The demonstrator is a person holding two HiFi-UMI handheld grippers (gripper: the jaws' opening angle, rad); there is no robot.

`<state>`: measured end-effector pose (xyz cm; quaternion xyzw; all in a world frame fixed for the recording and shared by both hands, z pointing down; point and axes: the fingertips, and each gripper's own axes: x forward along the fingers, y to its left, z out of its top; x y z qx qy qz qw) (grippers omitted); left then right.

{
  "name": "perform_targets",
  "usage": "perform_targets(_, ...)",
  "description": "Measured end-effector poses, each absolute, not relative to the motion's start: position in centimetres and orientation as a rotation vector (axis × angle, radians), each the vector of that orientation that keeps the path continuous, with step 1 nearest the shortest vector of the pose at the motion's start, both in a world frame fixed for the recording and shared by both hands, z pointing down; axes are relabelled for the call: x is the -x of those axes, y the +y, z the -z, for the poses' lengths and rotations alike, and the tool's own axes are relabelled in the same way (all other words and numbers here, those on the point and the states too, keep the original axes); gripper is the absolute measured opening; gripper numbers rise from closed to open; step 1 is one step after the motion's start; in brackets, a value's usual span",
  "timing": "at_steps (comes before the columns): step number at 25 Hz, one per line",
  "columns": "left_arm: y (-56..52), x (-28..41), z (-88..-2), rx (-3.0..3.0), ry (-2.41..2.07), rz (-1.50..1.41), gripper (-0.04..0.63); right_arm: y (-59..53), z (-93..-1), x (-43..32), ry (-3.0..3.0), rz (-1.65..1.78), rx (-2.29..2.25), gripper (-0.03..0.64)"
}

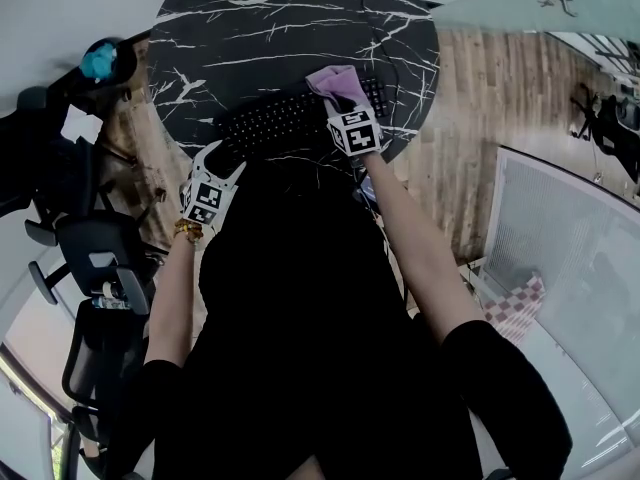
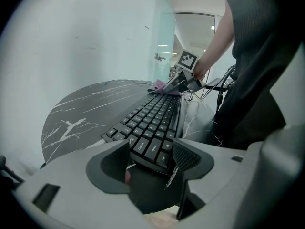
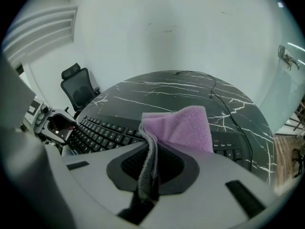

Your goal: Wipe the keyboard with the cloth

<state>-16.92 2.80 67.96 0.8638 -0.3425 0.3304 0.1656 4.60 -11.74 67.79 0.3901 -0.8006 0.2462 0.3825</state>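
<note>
On the table (image 1: pixel 250 18), the left hand-held gripper (image 2: pixel 152 159) clamps one keyboard (image 2: pixel 155 118), the right hand-held gripper (image 3: pixel 152 154) pinches one cloth (image 3: pixel 183 125)

No legible writing
White legends on the keyboard (image 2: pixel 151 123) keys are too small and blurred to read.

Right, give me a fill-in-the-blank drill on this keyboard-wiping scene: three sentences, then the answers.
1. The right gripper has its jaws shut on the pinkish-purple ___.
2. The left gripper has one end of the ___ between its jaws.
3. The black, white-veined table under them has a ___ top.
Missing words: cloth; keyboard; round.
</note>
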Motion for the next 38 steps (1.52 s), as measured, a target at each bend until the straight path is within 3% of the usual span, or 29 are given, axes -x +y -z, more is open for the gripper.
perform_targets(38,2.7,16.8,-67.6,-2.449,-0.93,-0.911,0.285,-8.3,-67.4,2.7,-2.13,-0.419,-0.702,0.052)
